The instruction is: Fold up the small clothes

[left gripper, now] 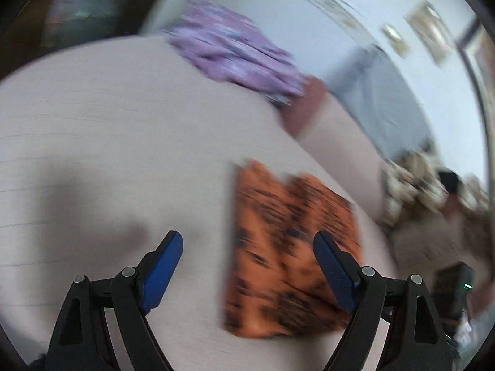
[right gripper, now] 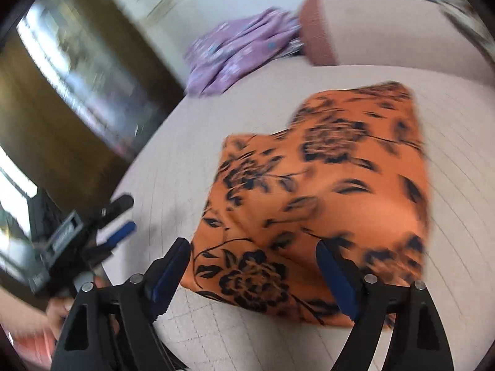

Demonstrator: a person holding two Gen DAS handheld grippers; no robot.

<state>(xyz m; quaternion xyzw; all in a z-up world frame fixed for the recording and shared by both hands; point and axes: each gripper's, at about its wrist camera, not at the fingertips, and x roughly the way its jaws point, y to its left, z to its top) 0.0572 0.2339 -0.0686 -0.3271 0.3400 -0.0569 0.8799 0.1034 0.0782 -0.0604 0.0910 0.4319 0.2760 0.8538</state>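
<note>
Both grippers stand open, holding nothing: right gripper [right gripper: 252, 259] over the near edge of the folded orange floral garment [right gripper: 312, 198], left gripper [left gripper: 247, 252] beside its left edge. Garment lies flat on the pale quilted surface [right gripper: 191, 142], long axis running away from the right gripper. Purple clothing [right gripper: 238, 52] lies beyond it; bare surface lies left.
</note>
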